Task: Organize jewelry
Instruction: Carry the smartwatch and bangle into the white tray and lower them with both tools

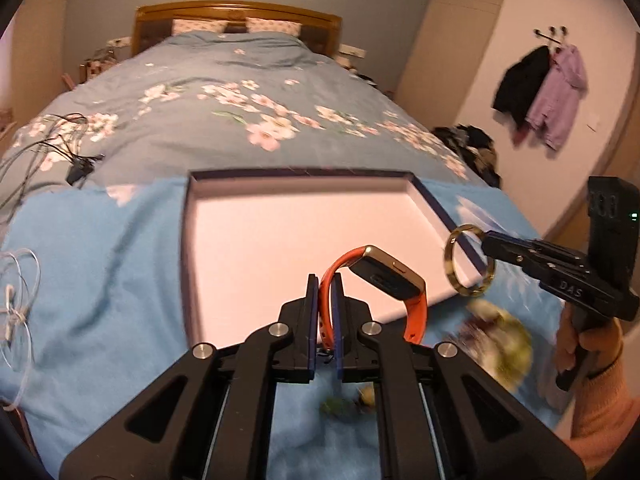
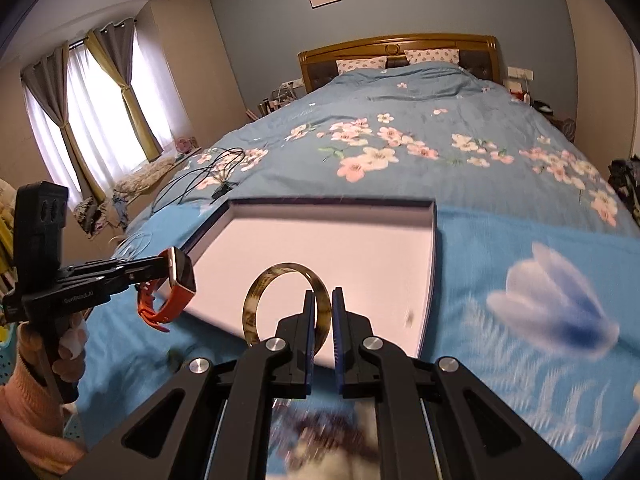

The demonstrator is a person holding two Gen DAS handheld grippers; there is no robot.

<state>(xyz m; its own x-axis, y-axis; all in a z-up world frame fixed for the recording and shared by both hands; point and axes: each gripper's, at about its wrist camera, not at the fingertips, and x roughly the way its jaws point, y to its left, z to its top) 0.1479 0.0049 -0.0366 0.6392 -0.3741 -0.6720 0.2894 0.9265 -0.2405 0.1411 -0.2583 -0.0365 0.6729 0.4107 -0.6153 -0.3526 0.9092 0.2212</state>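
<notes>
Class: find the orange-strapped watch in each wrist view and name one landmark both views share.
Left wrist: watch low centre, strap pinched in the left gripper, over the tray's near edge.
Right wrist: watch at left, hanging from that gripper.
Shared landmark: the white tray.

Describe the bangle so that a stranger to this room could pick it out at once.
On the bed with the blue floral quilt lies a shallow open box with a pale inside. Just above its near edge, the right gripper pinches the bangle: a bare, mottled amber ring, unlike the orange-strapped watch in the left gripper.
</notes>
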